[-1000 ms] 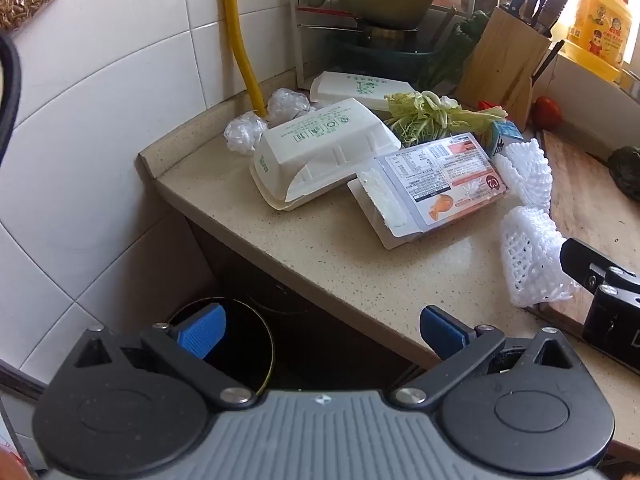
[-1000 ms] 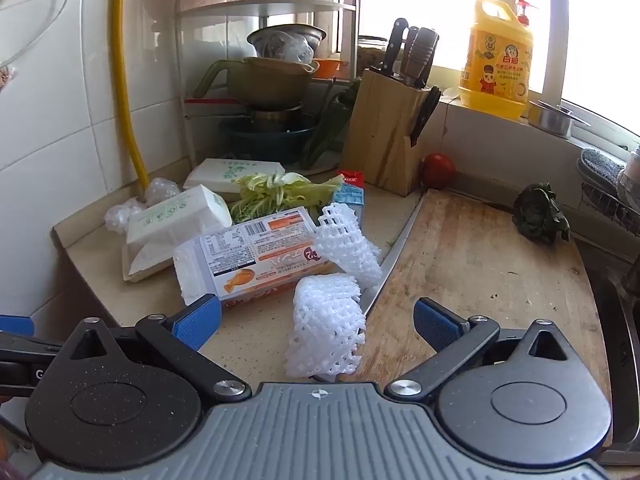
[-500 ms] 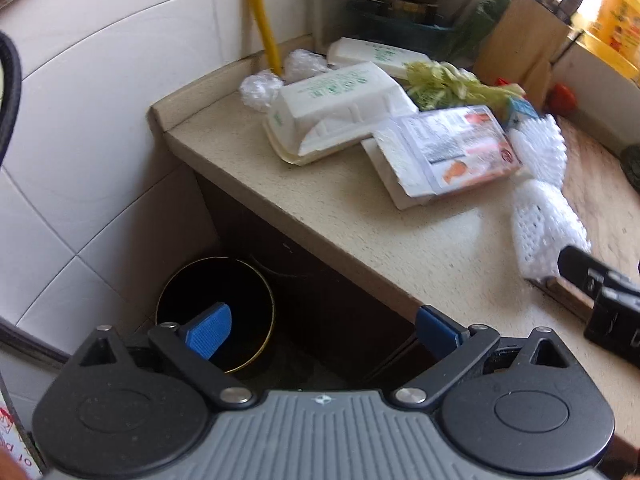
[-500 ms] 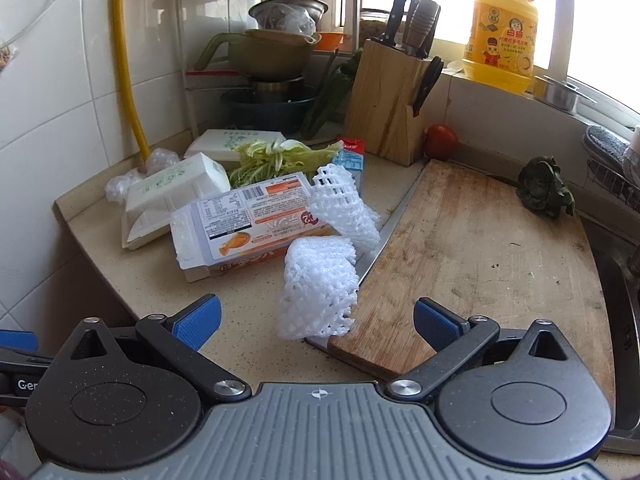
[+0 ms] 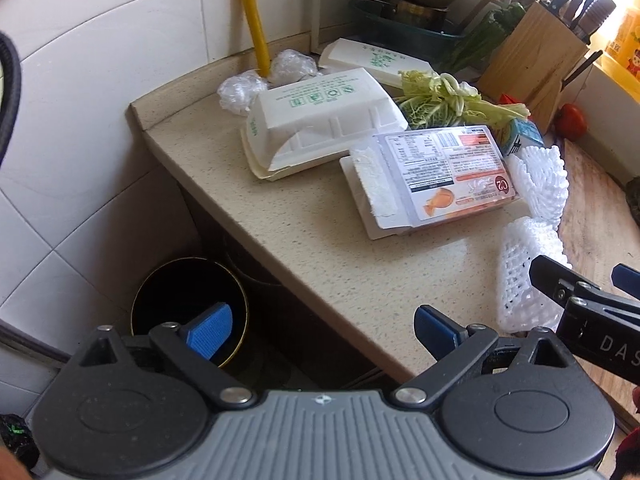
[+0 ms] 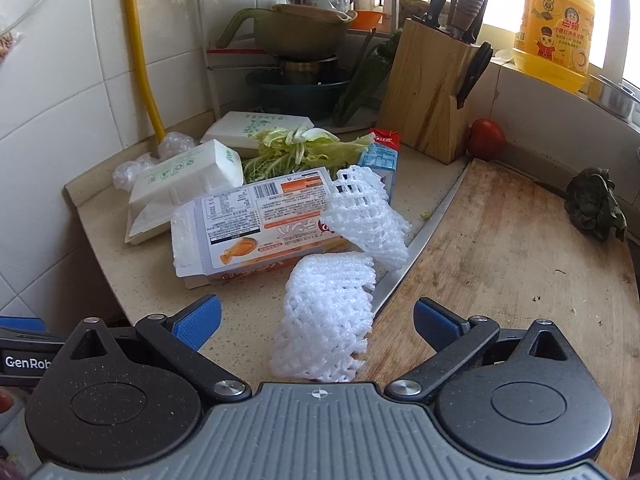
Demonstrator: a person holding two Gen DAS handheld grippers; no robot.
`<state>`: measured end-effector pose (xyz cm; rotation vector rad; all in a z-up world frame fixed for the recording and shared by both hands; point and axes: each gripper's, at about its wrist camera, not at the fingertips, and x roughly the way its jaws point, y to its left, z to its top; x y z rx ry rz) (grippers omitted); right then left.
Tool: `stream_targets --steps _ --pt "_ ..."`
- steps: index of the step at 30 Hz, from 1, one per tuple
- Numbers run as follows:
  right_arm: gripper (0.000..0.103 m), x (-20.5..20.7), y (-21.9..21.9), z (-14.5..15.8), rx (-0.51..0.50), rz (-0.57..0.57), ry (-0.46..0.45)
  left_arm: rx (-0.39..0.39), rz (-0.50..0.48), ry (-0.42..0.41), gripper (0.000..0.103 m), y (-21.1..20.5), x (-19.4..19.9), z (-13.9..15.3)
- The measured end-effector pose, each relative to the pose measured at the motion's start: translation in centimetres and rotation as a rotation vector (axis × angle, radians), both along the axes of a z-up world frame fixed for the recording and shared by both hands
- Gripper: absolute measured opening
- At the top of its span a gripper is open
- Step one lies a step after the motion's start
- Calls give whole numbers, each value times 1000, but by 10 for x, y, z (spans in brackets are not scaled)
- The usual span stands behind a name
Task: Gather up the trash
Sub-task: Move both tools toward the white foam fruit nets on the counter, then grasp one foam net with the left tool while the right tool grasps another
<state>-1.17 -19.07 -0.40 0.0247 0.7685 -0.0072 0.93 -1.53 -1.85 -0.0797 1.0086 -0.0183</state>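
Trash lies on the beige counter [image 5: 320, 264]: a near white foam net [image 6: 324, 316] [image 5: 520, 280], a second foam net [image 6: 364, 216], a flat printed food tray [image 6: 256, 224] [image 5: 432, 180], two white foam boxes [image 5: 320, 116] [image 6: 256, 128], crumpled plastic [image 5: 240, 92] and a small carton [image 6: 380, 164]. A dark bin [image 5: 188, 312] stands on the floor beside the counter end. My right gripper [image 6: 316, 320] is open, its fingers either side of the near foam net. My left gripper [image 5: 320, 328] is open and empty, off the counter edge by the bin.
A wooden cutting board [image 6: 520, 260] lies right of the trash with a knife [image 6: 416, 240] along its edge. Cabbage leaves [image 6: 296, 144], a knife block [image 6: 436, 88], a tomato [image 6: 486, 138], a dish rack [image 6: 304, 40] and a yellow detergent jug [image 6: 556, 24] stand behind.
My right gripper has moved forward and down until its open fingers flank the near foam net. My left gripper's view has swung down and left, bringing the bin into sight.
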Motion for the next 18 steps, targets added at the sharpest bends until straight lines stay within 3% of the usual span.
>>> stream_targets --steps 6,10,18 --pt "103 19 -24 -5 13 6 17 50 -16 -81 97 -15 17 8" --pt "103 31 -38 -8 18 20 23 99 -55 -80 97 -24 30 3" --pt "103 42 -47 -3 21 111 -2 113 -82 -146 97 -17 45 10"
